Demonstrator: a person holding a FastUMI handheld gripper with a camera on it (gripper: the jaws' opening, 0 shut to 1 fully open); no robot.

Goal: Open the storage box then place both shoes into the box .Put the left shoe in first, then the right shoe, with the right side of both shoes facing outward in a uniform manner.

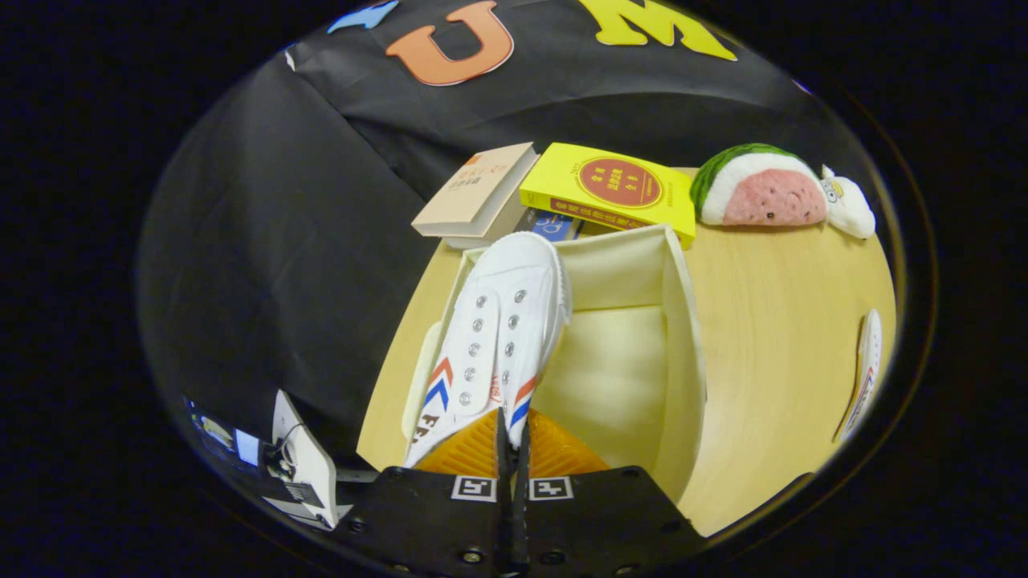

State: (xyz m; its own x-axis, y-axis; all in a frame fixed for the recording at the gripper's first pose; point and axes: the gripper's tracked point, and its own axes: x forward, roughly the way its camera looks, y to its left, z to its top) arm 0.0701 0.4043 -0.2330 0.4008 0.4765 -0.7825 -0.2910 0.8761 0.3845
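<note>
Claw (511,437) pinching white canvas shoe (498,329)

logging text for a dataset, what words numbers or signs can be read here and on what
Nothing reads clearly.
Yellow book: print in a round emblem and along the edge, too blurred to read.
Beige book: cover characters, too small to read.
White shoe, which the hand-held gripper is shut on over the storage box: side letters partly hidden, unreadable.
Second shoe: markings too small to read.

White canvas shoe (502,329) with metal eyelets, matt cream storage box (683,337), smooth pale wooden table (779,321).
</note>
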